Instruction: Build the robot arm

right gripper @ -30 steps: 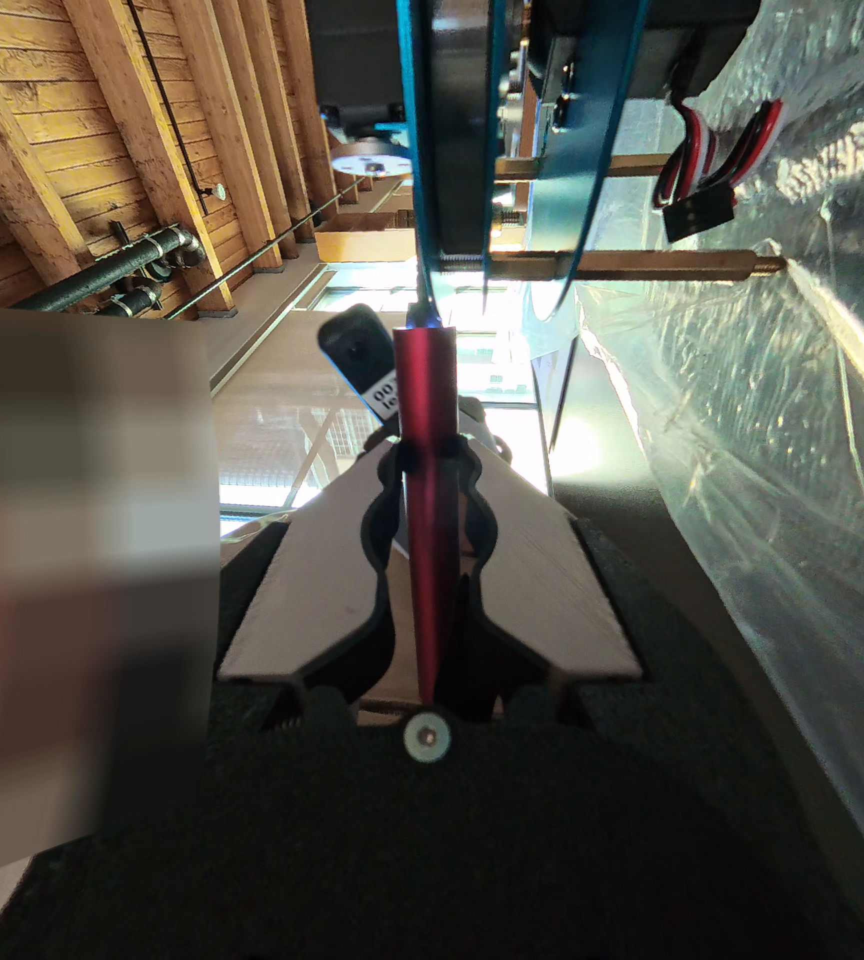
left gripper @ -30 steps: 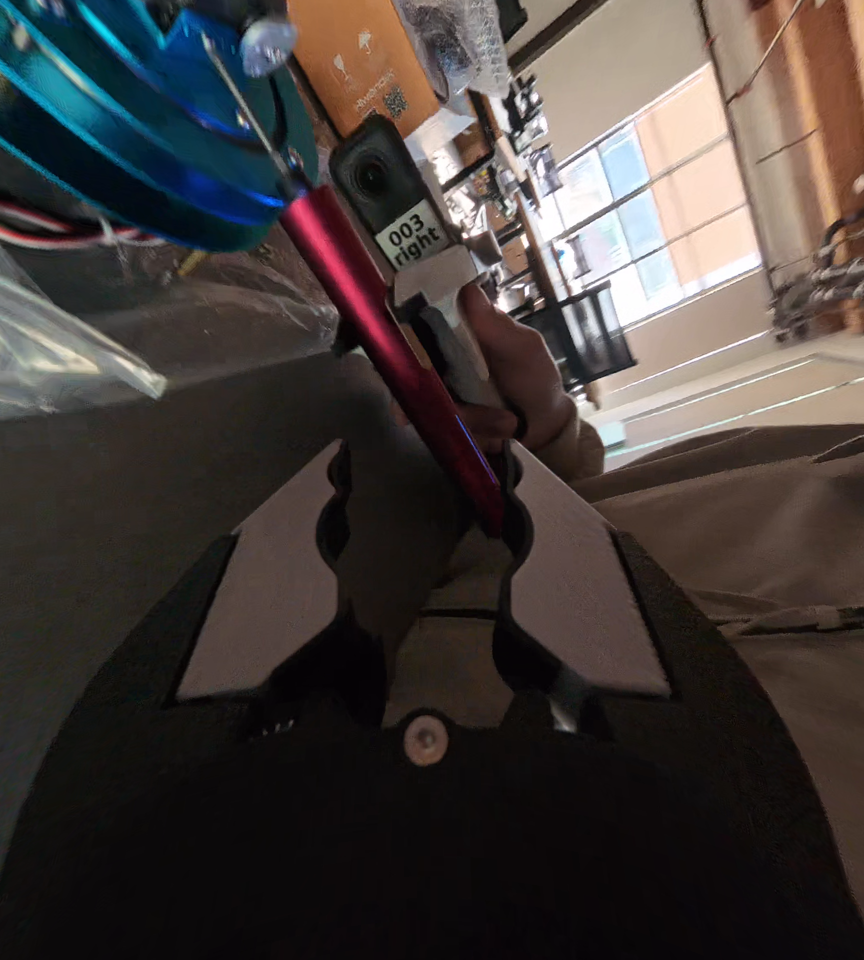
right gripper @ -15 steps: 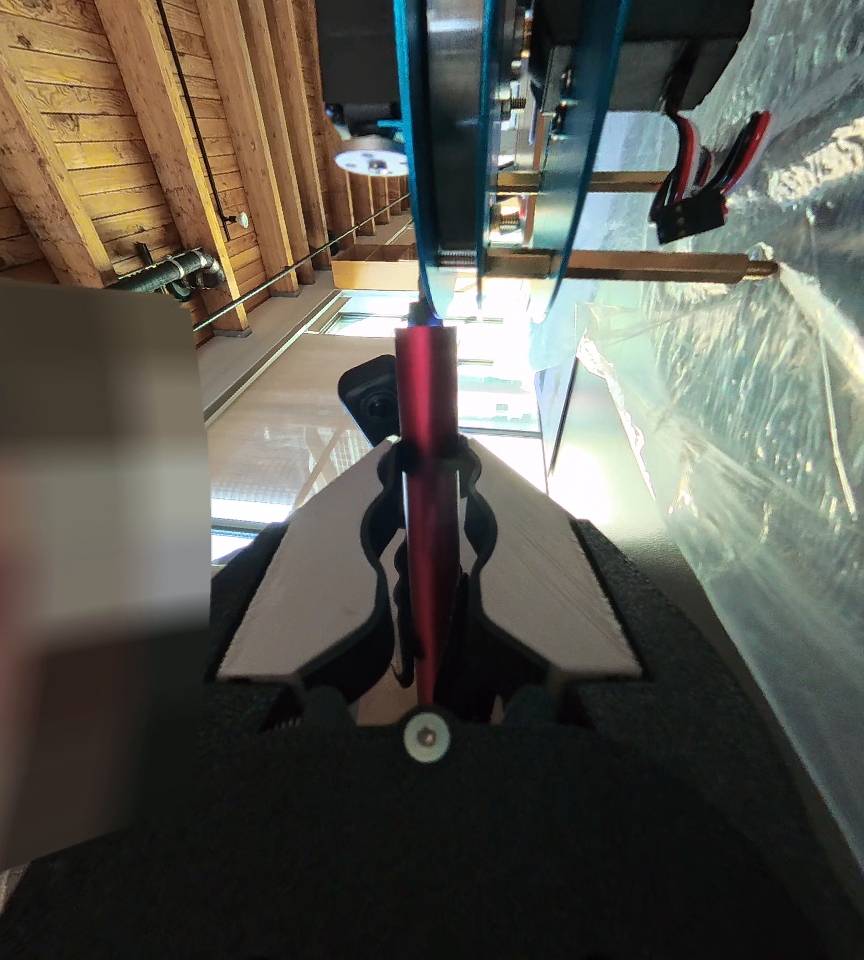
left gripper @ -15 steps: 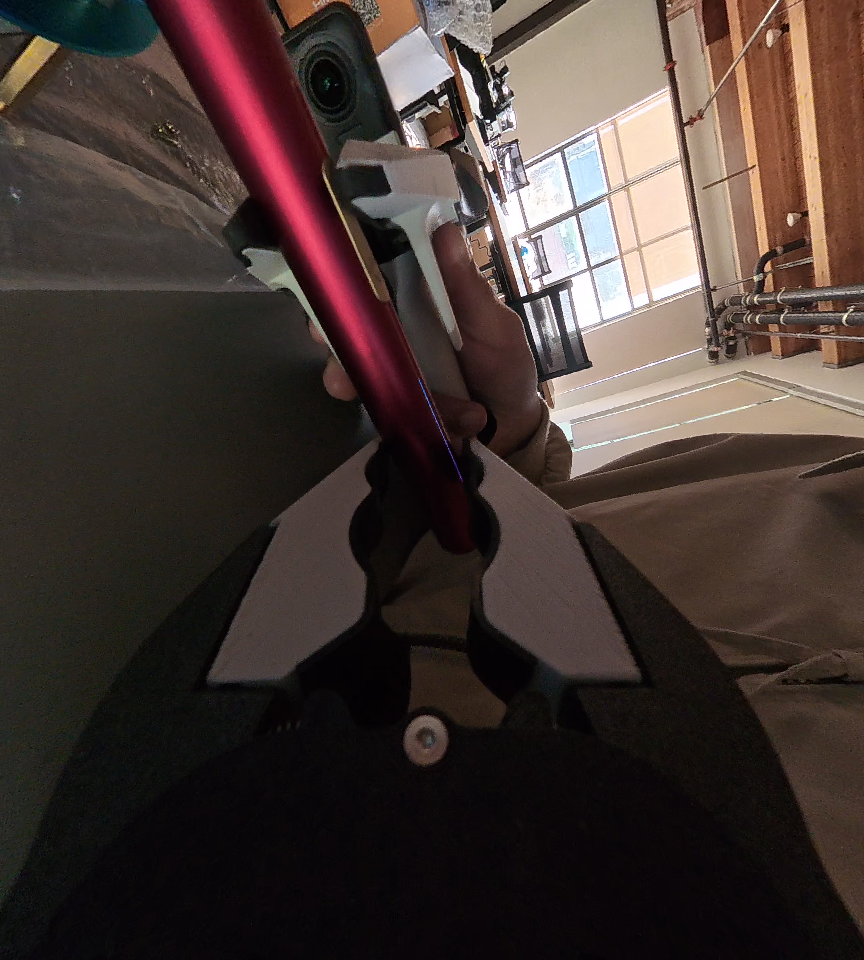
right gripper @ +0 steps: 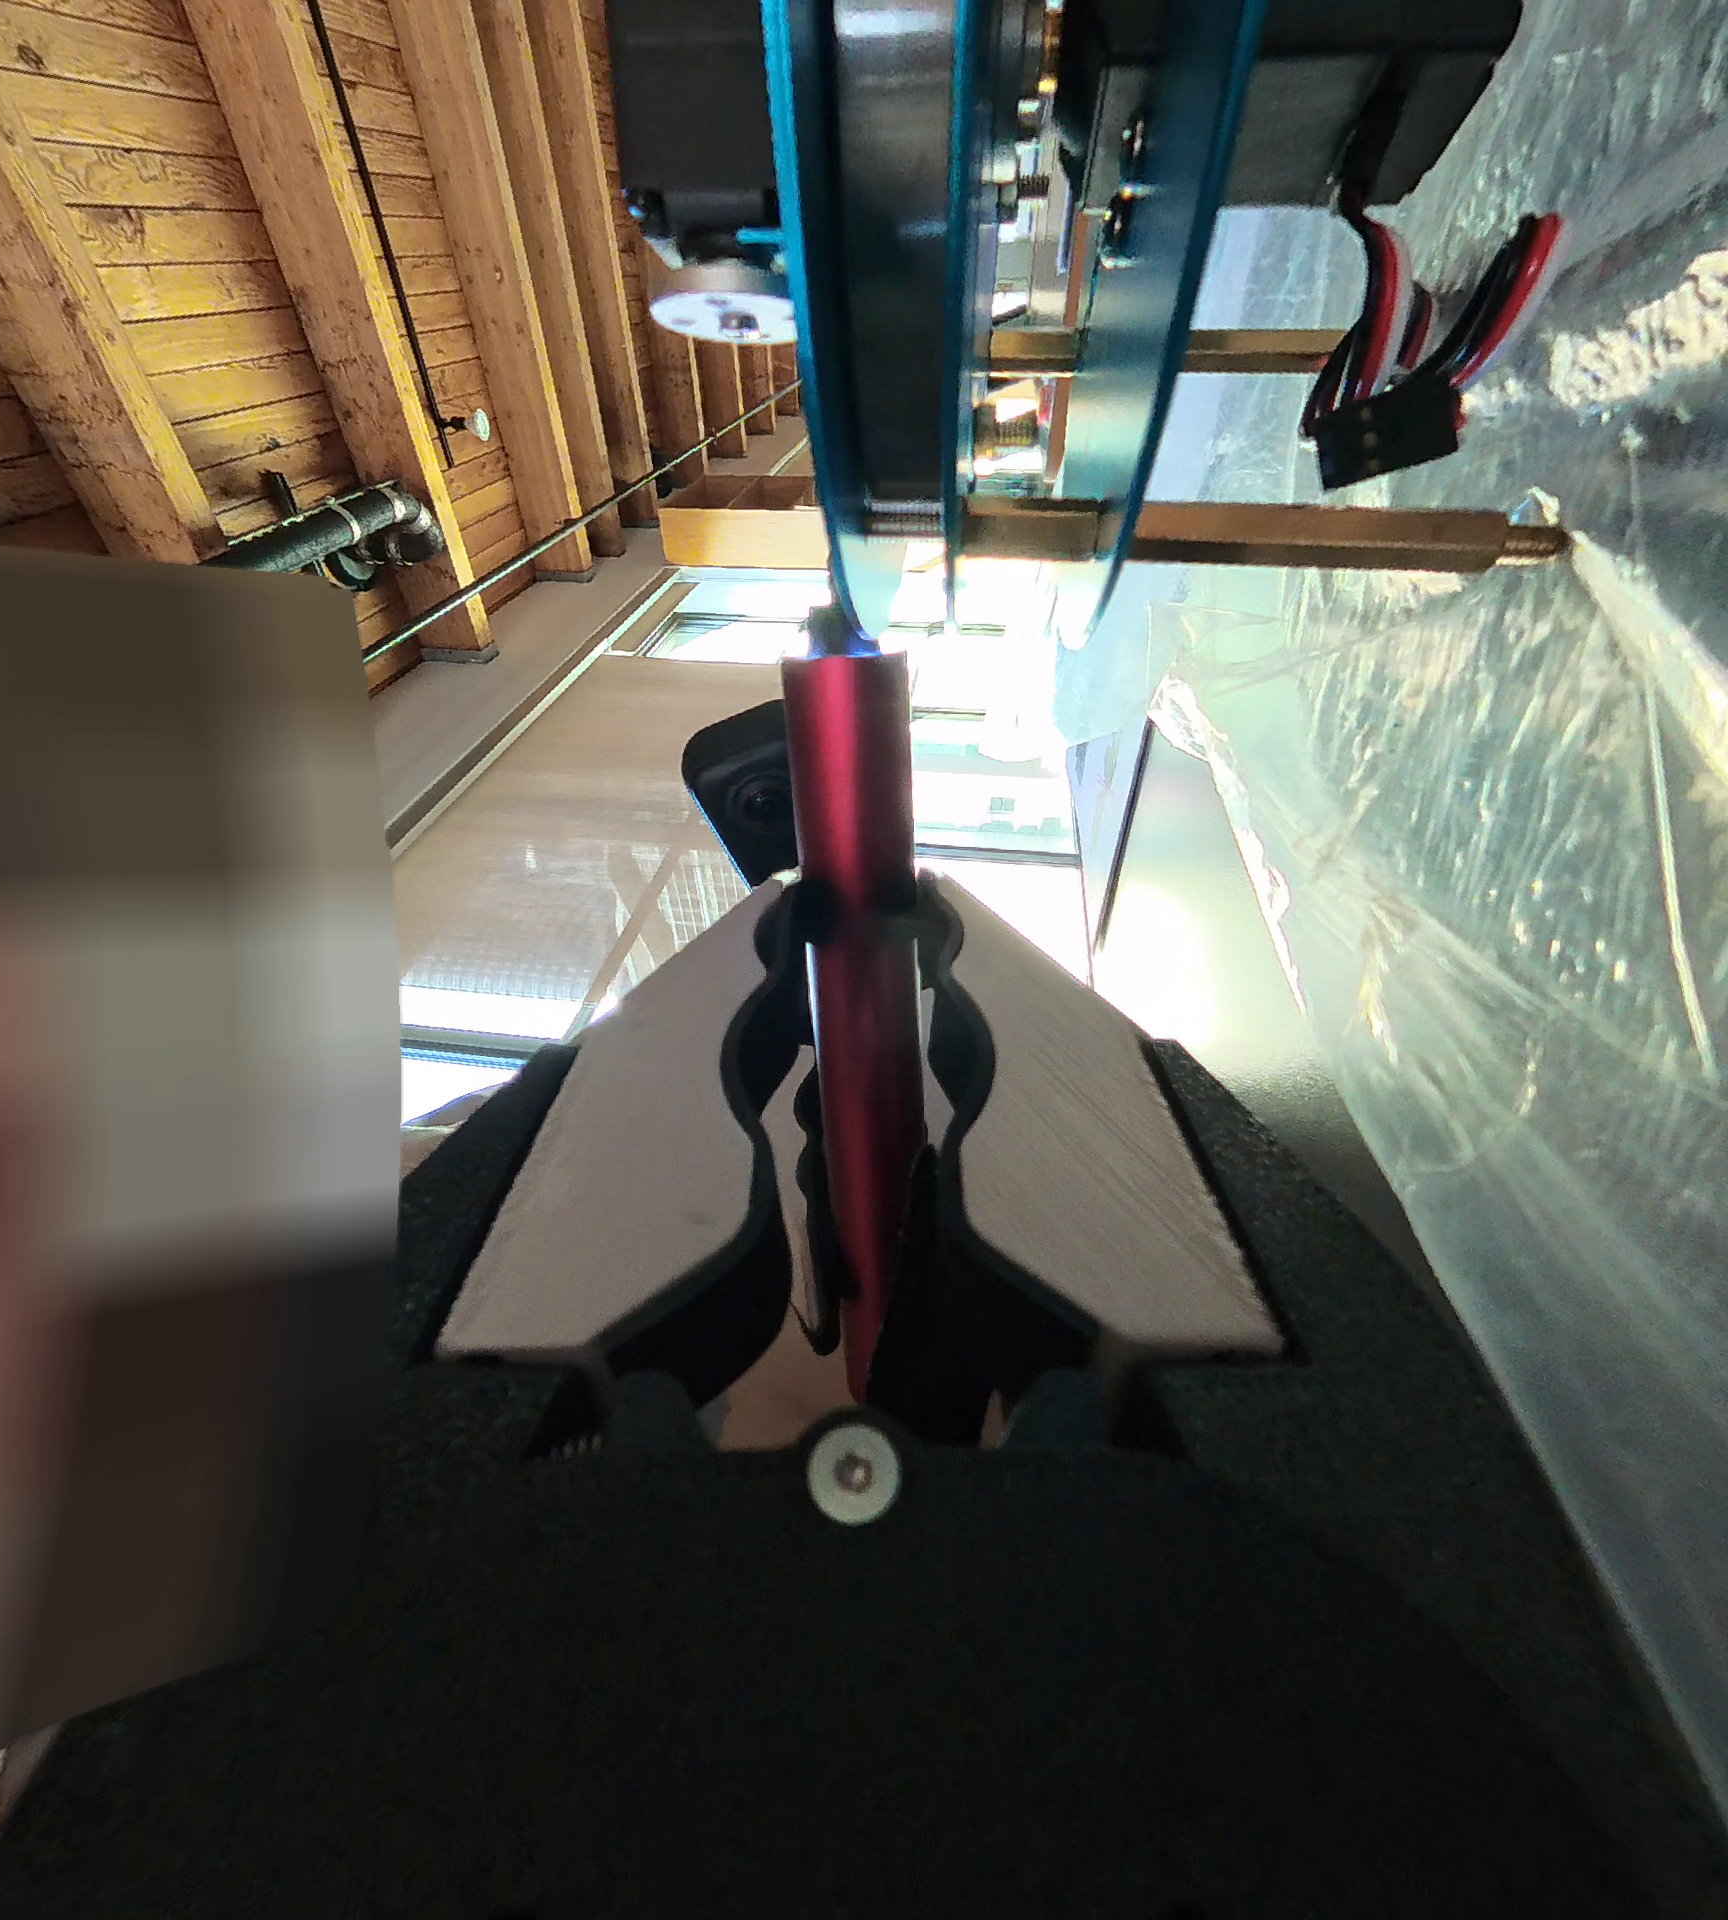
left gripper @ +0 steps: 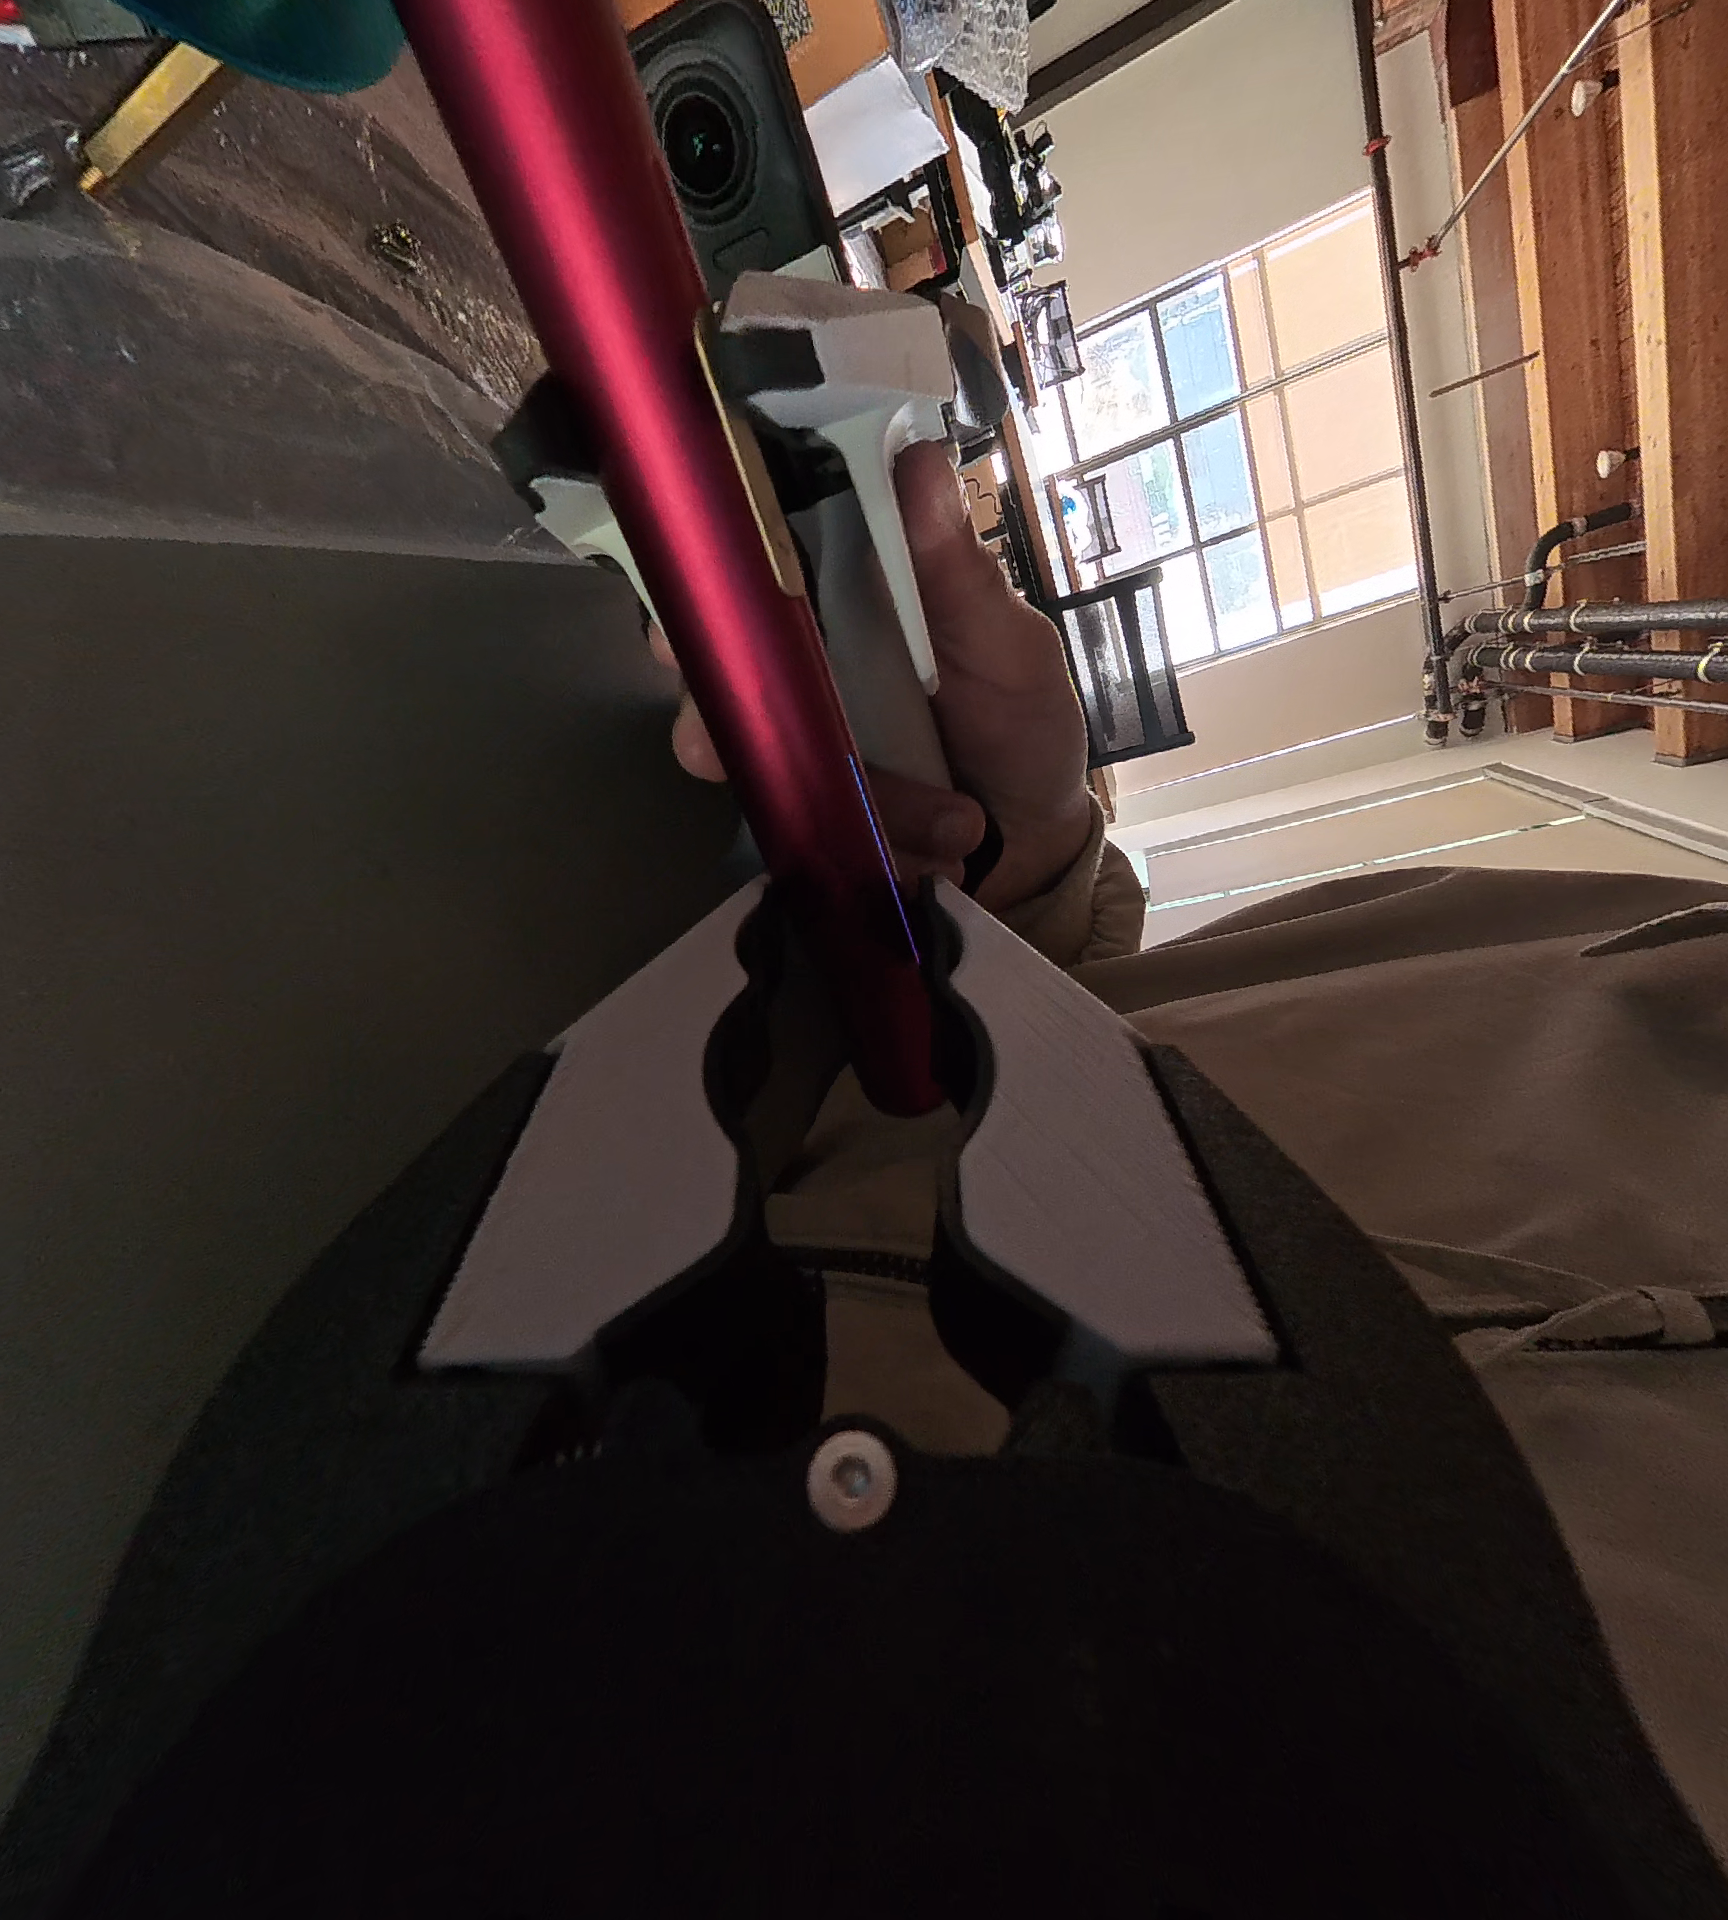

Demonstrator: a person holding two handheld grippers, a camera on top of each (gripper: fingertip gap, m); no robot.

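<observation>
left claw [left gripper: 849,935] closer on red screwdriver [left gripper: 694,520], wooden ceiling [right gripper: 164,260]

Ahead of the right gripper [right gripper: 852,914], the red screwdriver's [right gripper: 855,935] tip is lost in window glare beneath the blue plates [right gripper: 953,312], themselves cut off at the top edge. Beyond the left gripper [left gripper: 844,914], the handle's far end runs out of frame.

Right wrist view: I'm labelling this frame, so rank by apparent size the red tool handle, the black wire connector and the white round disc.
1. Red tool handle, though nearest the camera.
2. Black wire connector and white round disc: alike, unranked.
</observation>
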